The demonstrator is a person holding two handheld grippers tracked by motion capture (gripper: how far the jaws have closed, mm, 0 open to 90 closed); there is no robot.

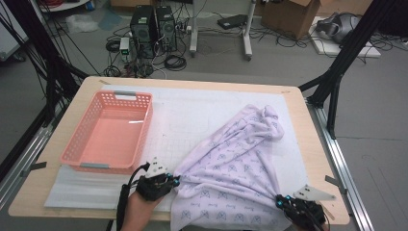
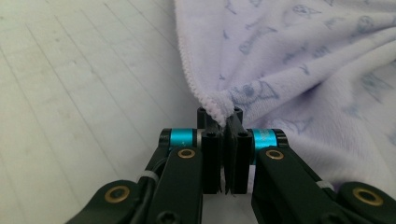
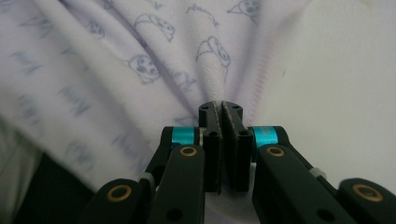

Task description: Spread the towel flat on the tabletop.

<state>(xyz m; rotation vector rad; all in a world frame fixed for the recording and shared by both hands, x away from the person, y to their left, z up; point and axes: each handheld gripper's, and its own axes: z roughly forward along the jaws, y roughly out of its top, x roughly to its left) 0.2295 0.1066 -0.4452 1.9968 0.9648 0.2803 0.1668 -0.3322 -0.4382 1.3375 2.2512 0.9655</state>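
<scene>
- The table [image 1: 57, 192] takes the middle of the high view, with a mat [image 1: 192, 110] spread over most of its top.
- A basket [image 1: 86, 144] sits on the mat at centre left.
- To its right lies the cloth [image 1: 235, 163], running from lower centre up toward centre right, its near edge hanging over the table's bottom edge.
- The left tool [image 1: 176, 182] is at the cloth's left corner, just below the basket's lower right corner.
- The right tool [image 1: 281, 201] is at the cloth's lower right corner, near the table's bottom right edge.
- Behind the table, top centre, two computer towers [image 1: 153, 26] stand on the floor [image 1: 385, 144] amid cables.
- Upper right, a cardboard box [image 1: 293, 14] sits on the floor.
</scene>
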